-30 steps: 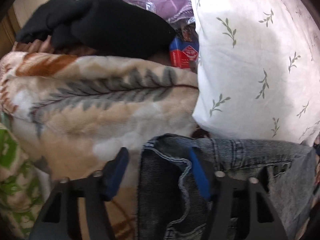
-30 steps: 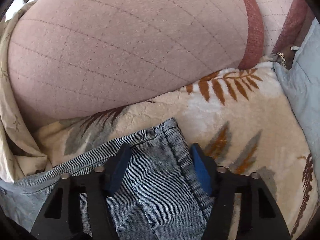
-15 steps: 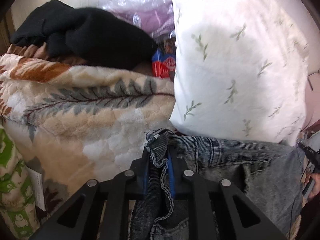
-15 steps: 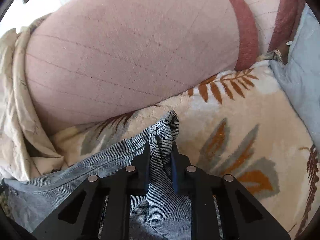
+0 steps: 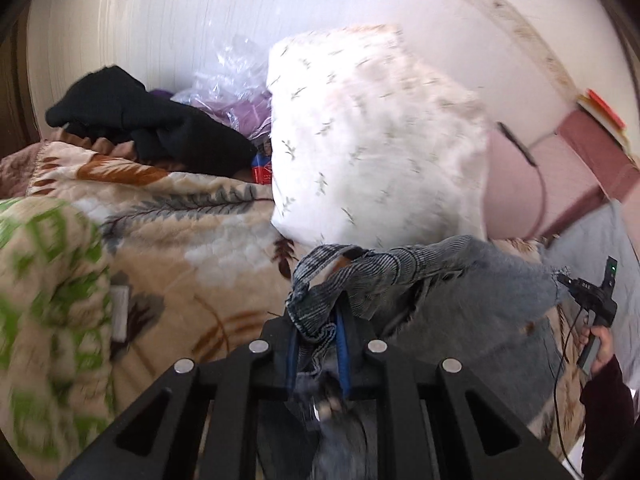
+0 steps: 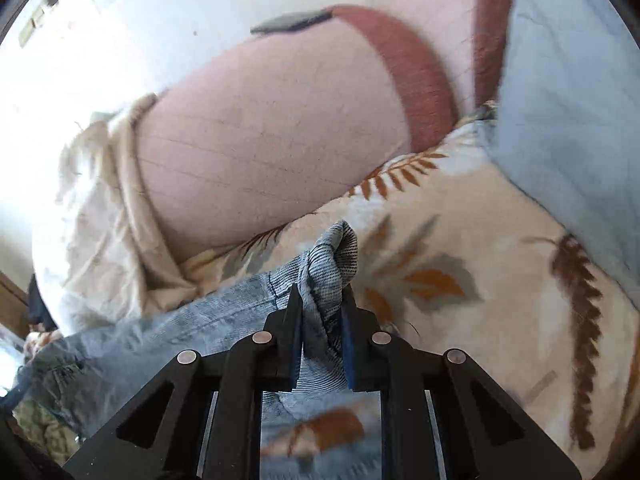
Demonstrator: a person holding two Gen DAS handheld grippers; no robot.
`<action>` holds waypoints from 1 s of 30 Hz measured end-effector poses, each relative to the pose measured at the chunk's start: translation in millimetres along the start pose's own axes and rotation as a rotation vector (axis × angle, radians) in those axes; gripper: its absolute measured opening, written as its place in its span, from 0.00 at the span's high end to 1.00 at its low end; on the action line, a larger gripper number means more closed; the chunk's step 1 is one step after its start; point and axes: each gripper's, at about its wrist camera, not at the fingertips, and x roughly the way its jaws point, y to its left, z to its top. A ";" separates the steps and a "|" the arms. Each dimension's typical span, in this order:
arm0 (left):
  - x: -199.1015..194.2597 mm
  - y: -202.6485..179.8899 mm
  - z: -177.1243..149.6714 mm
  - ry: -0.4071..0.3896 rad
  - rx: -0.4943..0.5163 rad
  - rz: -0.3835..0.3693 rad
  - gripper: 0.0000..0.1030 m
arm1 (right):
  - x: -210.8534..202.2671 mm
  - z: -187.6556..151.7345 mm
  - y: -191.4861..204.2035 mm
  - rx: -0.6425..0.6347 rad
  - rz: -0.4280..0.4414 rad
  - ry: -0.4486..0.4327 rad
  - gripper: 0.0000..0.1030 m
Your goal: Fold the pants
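Observation:
The blue denim pants [image 5: 460, 296] hang stretched between both grippers, lifted above the leaf-patterned blanket [image 5: 180, 224]. My left gripper [image 5: 318, 344] is shut on one bunched corner of the pants. In the right wrist view my right gripper [image 6: 322, 320] is shut on the other bunched corner of the pants [image 6: 328, 264], with the fabric trailing down to the left [image 6: 160, 332]. The right gripper and the hand holding it show at the far right of the left wrist view [image 5: 592, 304].
A white leaf-print pillow [image 5: 372, 140] stands behind the pants. A black garment [image 5: 148, 120] and a plastic bag [image 5: 232, 80] lie at the back left. A green-patterned blanket [image 5: 44, 288] is at left. A pink bolster [image 6: 272, 144] and light blue cloth [image 6: 568, 100] lie ahead of the right gripper.
Both grippers went from open to shut on the pants' corners, then lifted them off the blanket. The views now tilt upward and show more wall.

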 end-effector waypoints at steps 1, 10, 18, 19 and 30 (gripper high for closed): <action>-4.1 3.3 -9.5 -0.003 0.003 -0.003 0.83 | -15.5 -7.9 -8.3 0.017 0.014 -0.008 0.86; -51.5 -9.0 -119.6 0.087 0.018 -0.017 0.83 | -76.6 -86.7 -79.3 0.105 0.056 0.016 0.85; -39.3 -10.1 -181.3 0.170 -0.007 0.023 0.83 | -85.4 -152.9 -123.8 0.183 0.076 0.115 0.79; -38.9 -8.9 -184.7 0.177 -0.008 0.036 0.83 | -87.3 -160.3 -130.9 0.198 0.090 0.135 0.75; -91.8 -54.6 -185.7 0.011 0.168 0.142 0.83 | -141.6 -141.6 -143.5 0.259 0.170 -0.039 0.45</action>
